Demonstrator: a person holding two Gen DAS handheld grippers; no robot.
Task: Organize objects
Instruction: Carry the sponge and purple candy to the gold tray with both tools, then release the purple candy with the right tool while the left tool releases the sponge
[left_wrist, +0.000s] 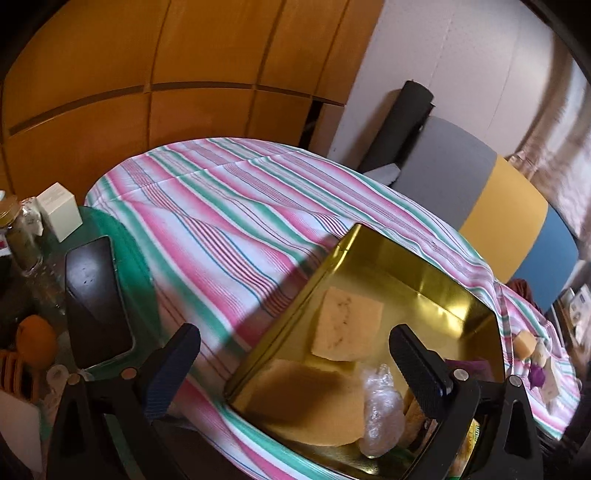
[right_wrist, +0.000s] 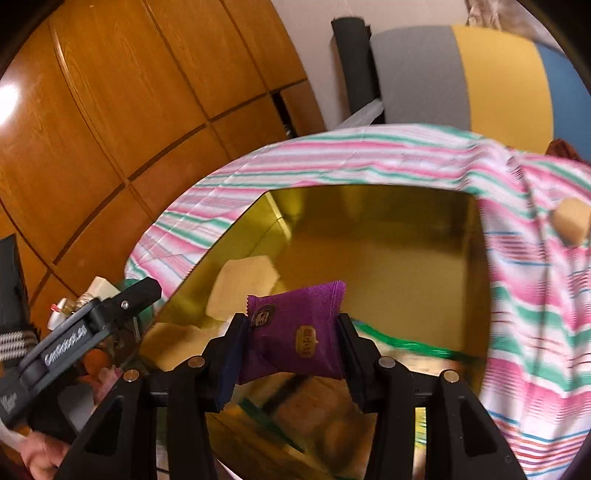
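The step in hand looks like dropping a loose snack into the gold tin, which sits on the striped cloth with its near rim toward the grippers. The right gripper pinches a purple packet between its pads and holds it above the tin's near edge. The packet carries a small gold label and a dark round emblem (its writing is too small to read). The left gripper stands wide apart with nothing between its fingers, straddling the tin's left corner. Inside the tin lie pale yellow packets and a clear crinkled wrapper. Next, I judge, the right hand should carry the packet past the rim, over a bare part of the floor, then let go. More pieces wait at the cloth's right edge, among them a tan cube.
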